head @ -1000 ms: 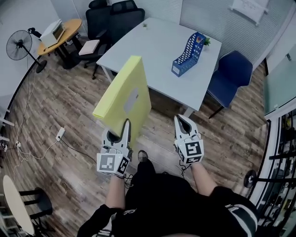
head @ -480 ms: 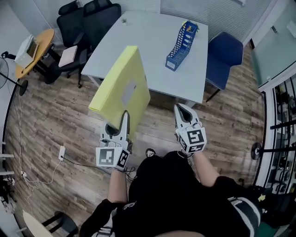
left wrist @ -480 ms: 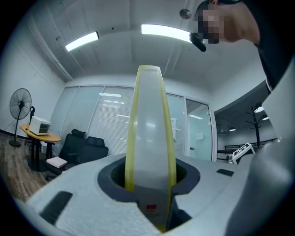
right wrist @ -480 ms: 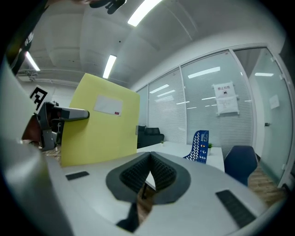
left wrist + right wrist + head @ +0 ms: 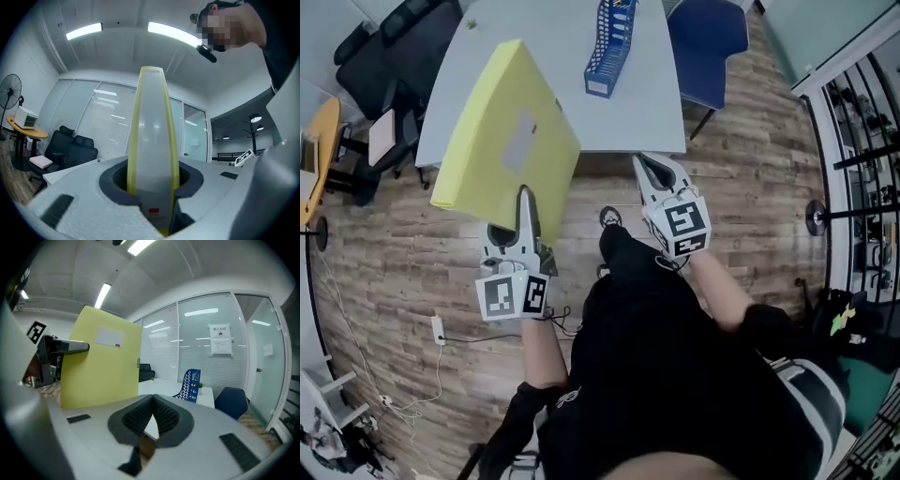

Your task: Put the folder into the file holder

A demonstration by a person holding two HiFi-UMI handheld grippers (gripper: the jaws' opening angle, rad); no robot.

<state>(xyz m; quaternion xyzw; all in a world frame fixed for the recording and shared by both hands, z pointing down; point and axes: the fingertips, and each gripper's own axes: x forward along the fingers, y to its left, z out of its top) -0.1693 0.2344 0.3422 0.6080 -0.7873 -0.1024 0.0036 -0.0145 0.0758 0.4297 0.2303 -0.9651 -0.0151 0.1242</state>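
A yellow folder (image 5: pixel 502 141) with a grey label stands on edge in my left gripper (image 5: pixel 525 199), which is shut on its lower edge. In the left gripper view the folder (image 5: pixel 152 140) rises edge-on between the two jaws of the left gripper (image 5: pixel 152 187). The blue perforated file holder (image 5: pixel 609 42) stands on the white table (image 5: pixel 572 112) ahead, to the right of the folder. My right gripper (image 5: pixel 652 169) hovers at the table's near edge, shut on nothing. The right gripper view shows the right gripper (image 5: pixel 152 398), the folder (image 5: pixel 101 366) at left and the file holder (image 5: pixel 190 383) beyond.
Black office chairs (image 5: pixel 384 37) stand at the table's far left and a blue chair (image 5: pixel 708 37) at its right. A round wooden table (image 5: pixel 319 141) is at the left edge. A power strip and cable (image 5: pixel 439 328) lie on the wood floor. Shelving (image 5: pixel 862 122) lines the right side.
The person has walked toward the white table. Both grippers and the folder are now closer to its near edge, and the file holder sits nearer the top of the head view.
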